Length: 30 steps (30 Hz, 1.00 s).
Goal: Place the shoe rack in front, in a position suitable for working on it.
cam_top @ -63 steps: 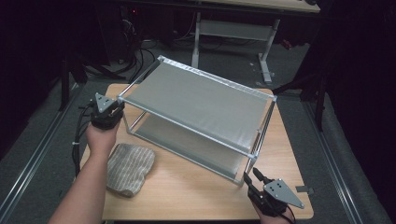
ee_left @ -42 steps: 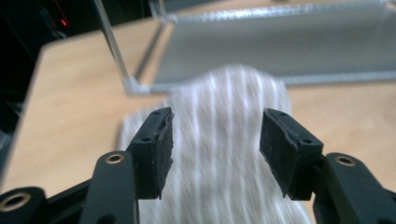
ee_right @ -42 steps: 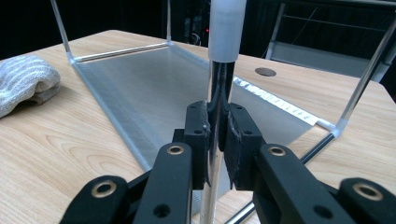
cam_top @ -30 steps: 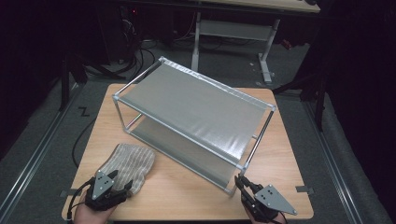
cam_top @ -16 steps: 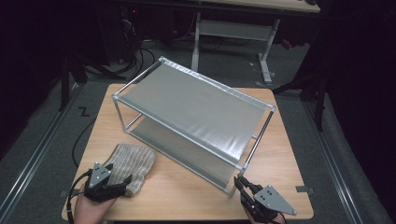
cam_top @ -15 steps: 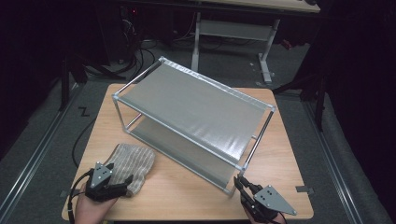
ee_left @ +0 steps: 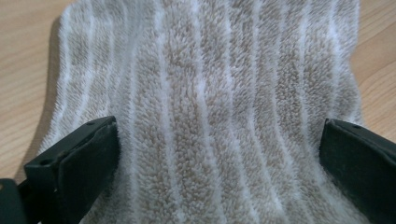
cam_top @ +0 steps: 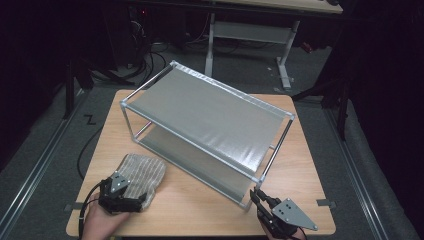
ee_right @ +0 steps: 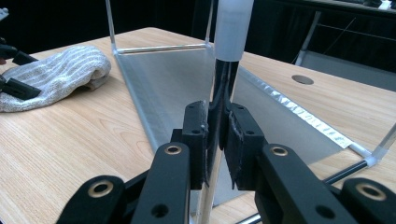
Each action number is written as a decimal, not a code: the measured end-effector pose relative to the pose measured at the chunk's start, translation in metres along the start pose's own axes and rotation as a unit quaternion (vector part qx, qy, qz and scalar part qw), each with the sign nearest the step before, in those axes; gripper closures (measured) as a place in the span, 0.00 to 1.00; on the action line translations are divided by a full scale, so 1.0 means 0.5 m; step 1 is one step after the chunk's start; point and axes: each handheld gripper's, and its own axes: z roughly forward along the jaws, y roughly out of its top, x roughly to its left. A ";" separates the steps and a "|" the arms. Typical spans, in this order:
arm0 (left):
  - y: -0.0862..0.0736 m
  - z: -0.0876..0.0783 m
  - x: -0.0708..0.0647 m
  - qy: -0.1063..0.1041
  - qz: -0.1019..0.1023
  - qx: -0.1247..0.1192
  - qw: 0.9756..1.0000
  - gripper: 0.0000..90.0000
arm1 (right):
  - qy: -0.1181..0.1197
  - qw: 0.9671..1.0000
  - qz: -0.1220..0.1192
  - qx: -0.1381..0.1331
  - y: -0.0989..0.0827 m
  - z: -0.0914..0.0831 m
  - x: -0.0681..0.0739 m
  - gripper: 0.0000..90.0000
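The striped towel [cam_top: 141, 175] lies bunched on the table [cam_top: 200, 215], just in front of the near left corner of the two-shelf rack [cam_top: 210, 117]. The left gripper [cam_top: 125, 200] sits at the towel's near edge with its jaws spread wide; they have just been opening, and in the left gripper view the cloth [ee_left: 210, 107] lies between them, not yet pinched. The right gripper [cam_top: 260, 200] is pressed shut on the rack's near right corner post [ee_right: 219, 116], steadying the frame.

To grasp well, the left gripper should likely push a little deeper over the towel so both jaws straddle a thick fold, then close firmly enough to gather several layers, not just the pile. Keeping the jaws low to the table should stop the cloth slipping out. Meanwhile the right gripper should probably hold the post firmly so the rack does not shift.
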 end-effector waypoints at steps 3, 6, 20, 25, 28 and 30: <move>0.000 0.000 0.000 -0.001 -0.007 0.003 1.000 0.01 | 0.003 1.000 0.000 0.000 0.000 -0.001 0.000 0.86; -0.003 -0.004 0.000 -0.002 -0.008 -0.004 1.000 0.07 | 0.003 1.000 0.001 0.000 -0.001 -0.001 0.000 0.86; -0.014 -0.022 -0.026 -0.036 0.003 -0.051 0.998 0.76 | 0.005 1.000 0.004 -0.001 -0.004 0.006 -0.003 0.89; 0.035 -0.027 -0.065 -0.013 0.036 -0.096 0.995 0.79 | 0.005 1.000 0.002 0.000 -0.005 0.002 -0.006 0.89; 0.071 -0.015 -0.085 -0.005 0.058 -0.108 0.992 0.79 | 0.005 1.000 -0.001 0.000 -0.006 0.001 -0.007 0.89; 0.109 0.009 -0.097 -0.001 0.058 -0.124 0.991 0.79 | 0.005 1.000 0.000 0.000 -0.006 0.000 -0.007 0.89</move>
